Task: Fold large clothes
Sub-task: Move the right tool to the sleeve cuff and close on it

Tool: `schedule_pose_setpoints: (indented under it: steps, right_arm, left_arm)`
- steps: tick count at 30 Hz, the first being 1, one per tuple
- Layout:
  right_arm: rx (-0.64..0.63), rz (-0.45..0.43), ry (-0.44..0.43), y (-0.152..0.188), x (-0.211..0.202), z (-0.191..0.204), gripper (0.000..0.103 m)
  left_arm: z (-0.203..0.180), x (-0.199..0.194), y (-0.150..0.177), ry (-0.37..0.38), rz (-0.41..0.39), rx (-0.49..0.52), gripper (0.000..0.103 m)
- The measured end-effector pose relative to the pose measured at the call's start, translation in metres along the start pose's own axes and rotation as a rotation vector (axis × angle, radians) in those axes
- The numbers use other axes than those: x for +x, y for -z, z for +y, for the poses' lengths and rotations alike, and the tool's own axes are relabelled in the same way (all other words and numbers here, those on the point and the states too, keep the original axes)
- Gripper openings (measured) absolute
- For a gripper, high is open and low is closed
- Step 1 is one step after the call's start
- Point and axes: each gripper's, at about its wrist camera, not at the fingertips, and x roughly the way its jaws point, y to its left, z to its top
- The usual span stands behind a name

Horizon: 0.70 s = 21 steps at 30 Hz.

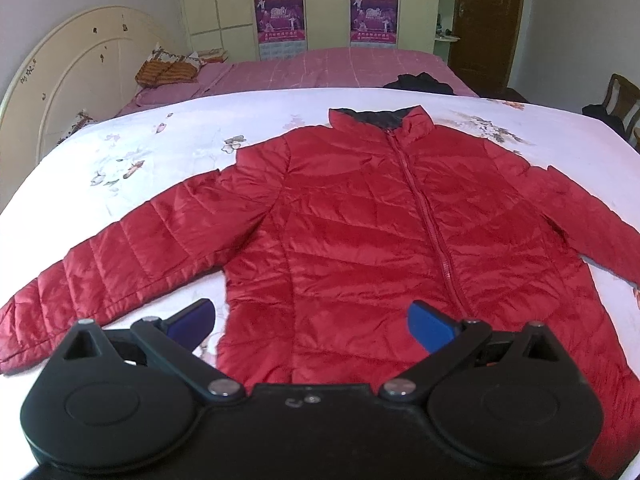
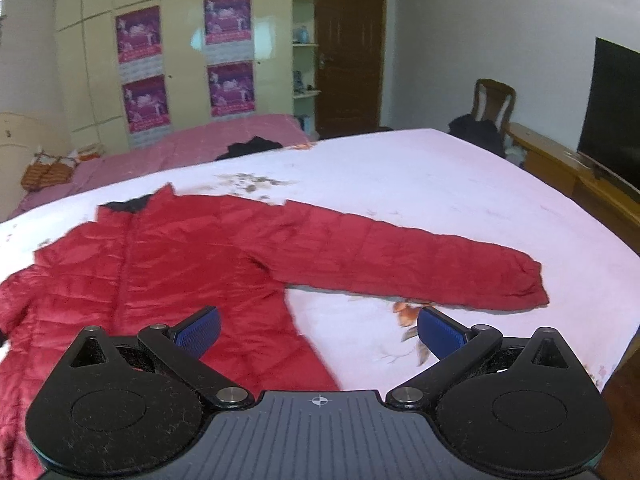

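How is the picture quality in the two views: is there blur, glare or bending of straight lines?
Left wrist view: the red jacket is fairly sharp, the bed edge bows from fisheye distortion, and the white floral sheet looks washed out. Right wrist view: the jacket's hem is smeared with blur, the wardrobe shows a glare patch, and corners are dark.

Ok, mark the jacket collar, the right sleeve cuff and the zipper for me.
jacket collar (image 1: 376, 118): left wrist view, on the dark inner lining.
right sleeve cuff (image 2: 530, 284): right wrist view, on the sleeve's end.
zipper (image 1: 430, 224): left wrist view, midway down the front.
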Motion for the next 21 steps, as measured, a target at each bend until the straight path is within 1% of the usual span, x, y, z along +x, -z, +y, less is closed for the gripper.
schedule_pose_setpoints:
  steps: [3, 7, 12, 17, 21]
  right_arm:
    - [0.015, -0.003, 0.020, -0.008, 0.020, -0.024, 0.103]
    - [0.025, -0.007, 0.039, -0.021, 0.045, -0.054, 0.103]
    - [0.033, -0.003, 0.086, -0.033, 0.075, -0.094, 0.103]
    - [0.071, 0.011, 0.159, -0.036, 0.106, -0.145, 0.103]
    - [0.103, 0.027, 0.229, -0.034, 0.126, -0.184, 0.103]
  left_arm:
    - [-0.009, 0.005, -0.005, -0.018, -0.015, -0.012, 0.102]
    - [-0.025, 0.014, -0.014, -0.038, -0.014, -0.037, 0.102]
    - [-0.049, 0.032, -0.026, -0.066, -0.015, -0.040, 0.102]
    - [-0.073, 0.051, -0.033, -0.062, 0.015, -0.039, 0.099]
    - [-0.086, 0.059, -0.037, -0.067, 0.014, -0.046, 0.099]
